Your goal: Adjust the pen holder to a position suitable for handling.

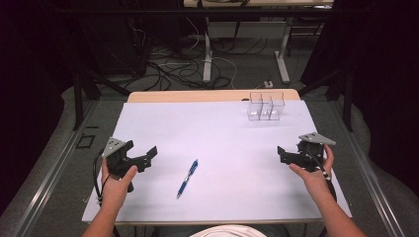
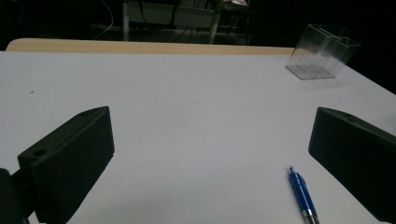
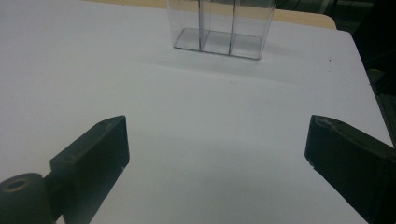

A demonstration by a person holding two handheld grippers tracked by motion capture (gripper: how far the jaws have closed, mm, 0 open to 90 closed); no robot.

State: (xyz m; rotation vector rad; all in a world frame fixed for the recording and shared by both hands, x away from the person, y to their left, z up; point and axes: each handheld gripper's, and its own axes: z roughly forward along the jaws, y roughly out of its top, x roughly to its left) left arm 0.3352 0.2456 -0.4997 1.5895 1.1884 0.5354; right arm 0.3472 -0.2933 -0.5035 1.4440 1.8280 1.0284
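At the left of the high view, the left claw (image 1: pixel 146 157) is held just above the white-covered worktop (image 1: pixel 217 128), jaws spread apart and nothing gripped between them. From the left gripper view, the wide gap is confirmed, with bare white surface seen between the two black jaws. A little to the right, a blue ballpoint pen with a silver tip section (image 1: pixel 187 178) is seen lying flat on the worktop, slanted, near the left claw but apart from it. In the left gripper view the same pen (image 2: pixel 302 196) is caught low at the right, just beside the right-hand jaw and not touched by it; its lower end is cut off by the picture's edge, whereas its whole length is given in the high view.

Farther right and towards the far edge, a clear plastic three-compartment holder (image 1: pixel 266 106) is seen standing upright. In the right gripper view its dividers and empty base (image 3: pixel 219 28) are shown closer than in the high view. At the far right, the right claw (image 1: pixel 281 154) is held open as well, empty, well apart from the pen.
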